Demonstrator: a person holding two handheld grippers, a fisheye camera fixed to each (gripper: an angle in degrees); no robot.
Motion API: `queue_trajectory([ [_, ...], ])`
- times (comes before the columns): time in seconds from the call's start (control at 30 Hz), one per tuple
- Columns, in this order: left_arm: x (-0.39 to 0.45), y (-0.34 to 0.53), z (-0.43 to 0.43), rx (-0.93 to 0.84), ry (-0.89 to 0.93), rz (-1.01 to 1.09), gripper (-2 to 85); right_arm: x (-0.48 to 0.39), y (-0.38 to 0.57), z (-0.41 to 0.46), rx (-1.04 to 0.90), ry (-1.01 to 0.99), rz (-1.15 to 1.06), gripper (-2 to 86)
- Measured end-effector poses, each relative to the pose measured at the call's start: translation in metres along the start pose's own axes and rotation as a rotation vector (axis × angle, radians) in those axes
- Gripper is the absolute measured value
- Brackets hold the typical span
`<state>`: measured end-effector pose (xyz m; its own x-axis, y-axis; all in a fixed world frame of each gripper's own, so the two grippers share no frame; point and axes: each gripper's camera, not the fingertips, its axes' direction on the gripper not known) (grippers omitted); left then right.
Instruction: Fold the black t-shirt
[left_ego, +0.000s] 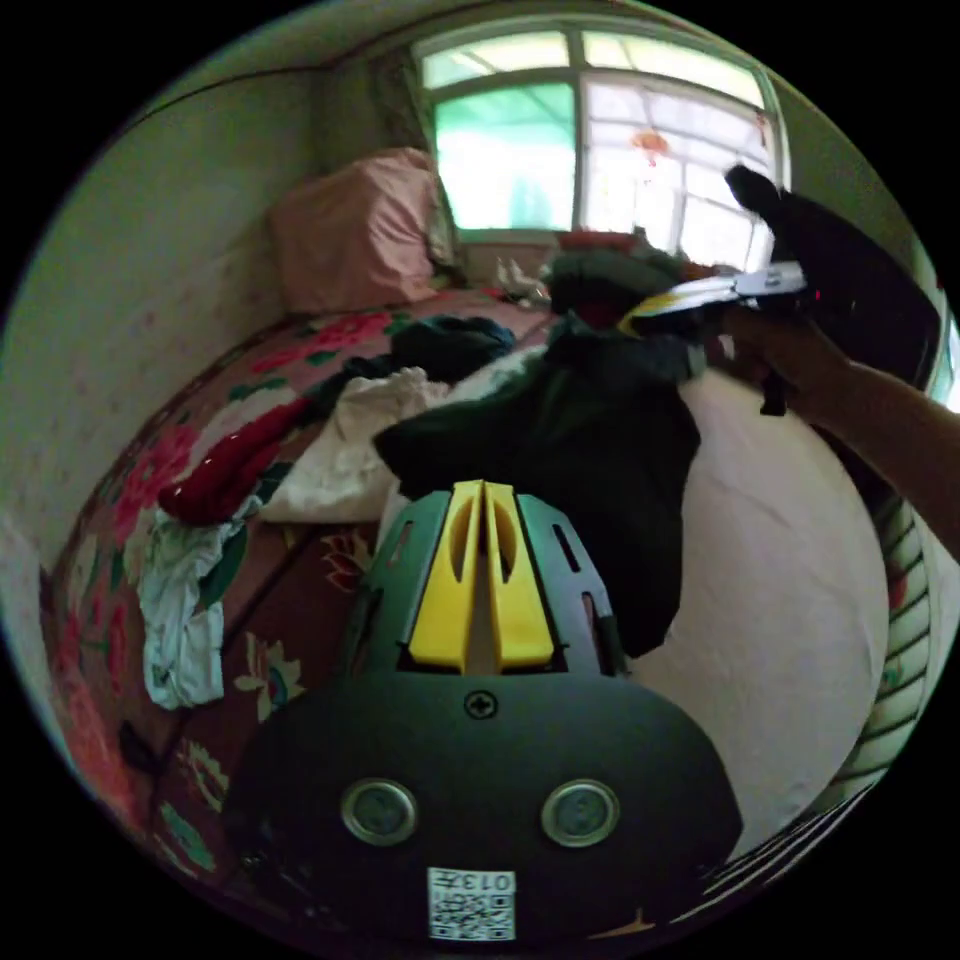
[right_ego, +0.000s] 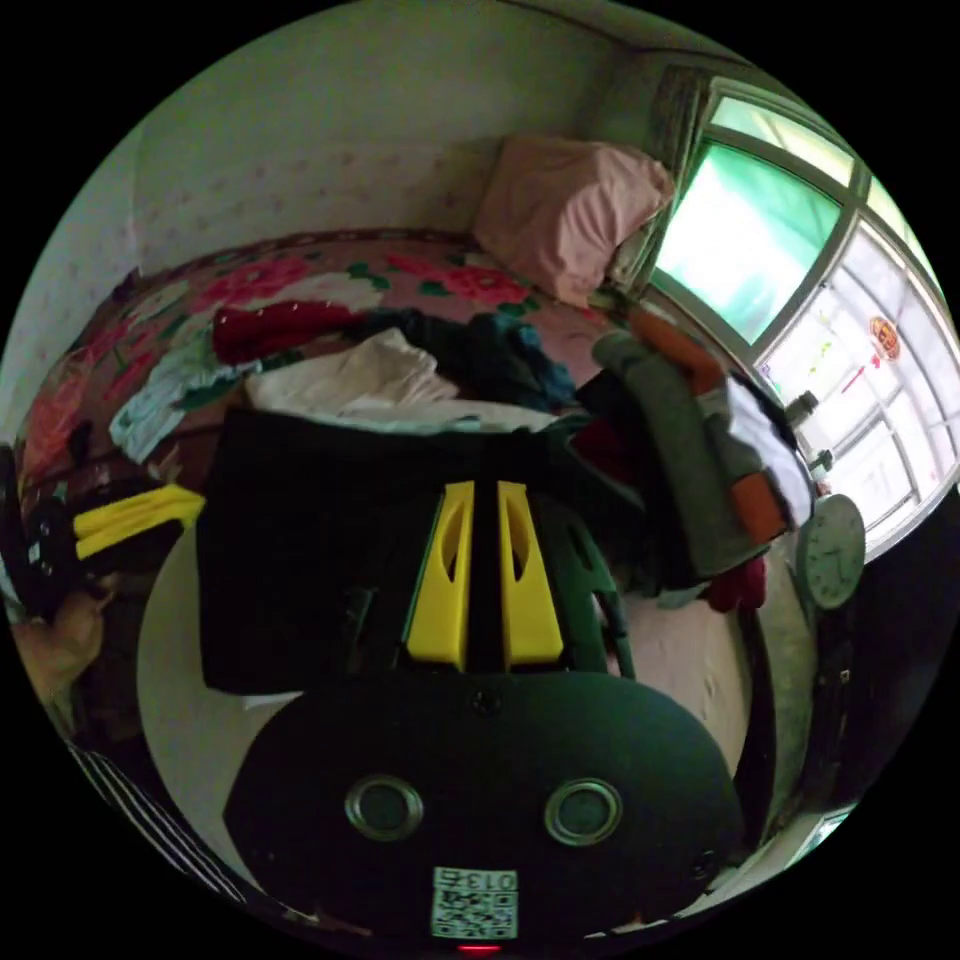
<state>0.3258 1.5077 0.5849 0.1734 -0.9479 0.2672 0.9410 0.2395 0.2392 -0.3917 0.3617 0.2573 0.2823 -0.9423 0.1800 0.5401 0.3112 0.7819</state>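
Now we hold the black t-shirt pinched in both the left gripper and the right gripper; uneven pulling may slip a corner free.

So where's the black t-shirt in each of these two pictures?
Left gripper view: the black t-shirt hangs in the middle, above that view's own claw, its top edge at the other claw.
Right gripper view: it spreads across the left-centre, behind the yellow jaws.
Shared landmark: the pink pillow by the window.
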Motion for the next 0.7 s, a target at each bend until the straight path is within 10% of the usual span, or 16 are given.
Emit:
queue_trajectory([
  [0.23,-0.066,-0.010,0.070,-0.135,-0.099,0.182,-0.3,-0.121,0.030,0.075,-0.079,0.164,-0.135,0.0],
  [0.57,-0.305,-0.017,0.109,-0.065,0.492,0.177,0.4,-0.159,-0.006,0.070,-0.233,0.286,-0.189,0.2],
  [0.7,-0.487,-0.011,0.100,0.121,0.059,-0.037,5.2,-0.169,-0.063,0.012,0.042,0.358,-0.042,1.6],
])
